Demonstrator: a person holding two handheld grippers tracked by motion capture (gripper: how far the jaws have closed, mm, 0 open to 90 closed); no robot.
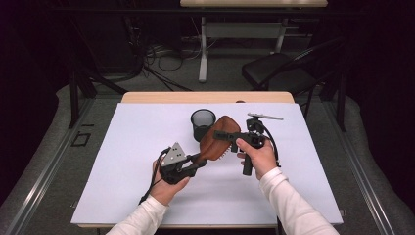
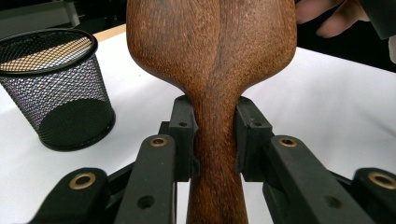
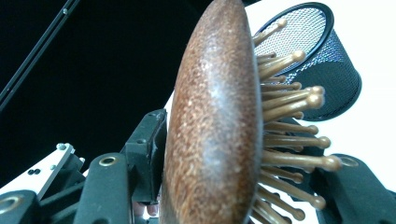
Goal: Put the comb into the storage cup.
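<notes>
- A wooden hairbrush (image 1: pixel 219 138) is held above the middle of the white-covered worktop (image 1: pixel 127 147), lifted clear of the surface.
- The left gripper (image 1: pixel 195 161) is clamped on the brush's narrow handle; in the left gripper view its fingers (image 2: pixel 184 135) are seen pressed against both sides of the neck, just below the broad head.
- The right gripper (image 1: pixel 222 135) is reached in from the right across the brush head. In the right gripper view one of the fingers (image 3: pixel 149 154) lies against the smooth back, while the other is hidden behind the bristles (image 3: pixel 289 140); the head is taken as gripped between them.
- A black mesh cup (image 1: pixel 203 123) stands upright on the worktop just beyond the brush, towards the far side.
- A small flat bar (image 1: pixel 265 116) lies further right, near the far edge.
</notes>
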